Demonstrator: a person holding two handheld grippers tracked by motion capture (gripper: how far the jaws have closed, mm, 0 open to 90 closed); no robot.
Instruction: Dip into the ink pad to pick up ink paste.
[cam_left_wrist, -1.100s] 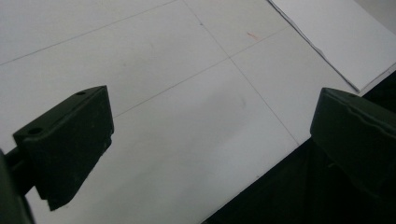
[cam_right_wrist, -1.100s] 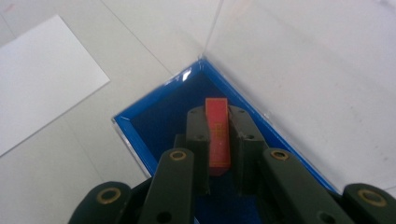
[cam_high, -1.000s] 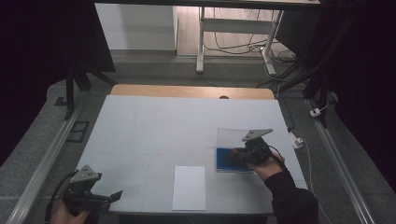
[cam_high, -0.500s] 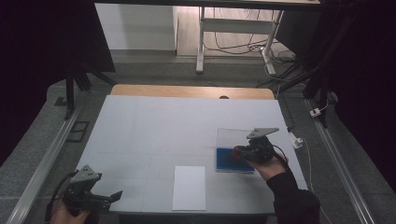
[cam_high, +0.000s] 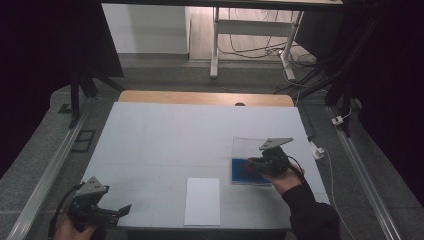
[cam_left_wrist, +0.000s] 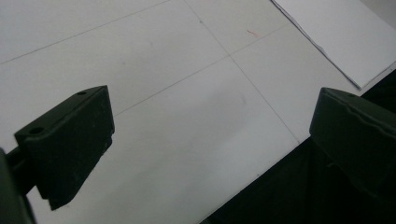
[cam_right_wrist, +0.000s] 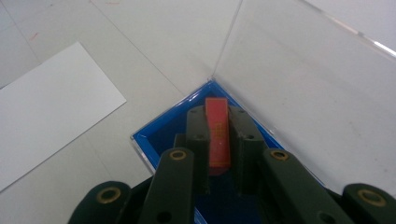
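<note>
A shallow blue box (cam_high: 239, 175) with its clear lid (cam_high: 247, 147) swung open lies on the right of the white table (cam_high: 175, 135). My right gripper (cam_high: 251, 166) reaches over the box from the right. In the right gripper view its jaws are shut on a thin red card (cam_right_wrist: 217, 133), held edge-up above the blue box (cam_right_wrist: 156, 133), with the clear lid (cam_right_wrist: 303, 84) standing behind. My left gripper (cam_high: 124, 208) hovers at the table's front left corner, and the left gripper (cam_left_wrist: 210, 126) stands wide open with nothing between its fingers.
A white sheet of paper (cam_high: 202, 200) lies flat near the front edge, between the two grippers; the same sheet (cam_right_wrist: 51, 107) lies left of the box. A wooden strip (cam_high: 205, 98) borders the table's far edge. Metal rails run along both sides.
My right gripper drifted slightly right and then back left over the blue box, still shut on the red card. The left gripper has stayed where it was.
</note>
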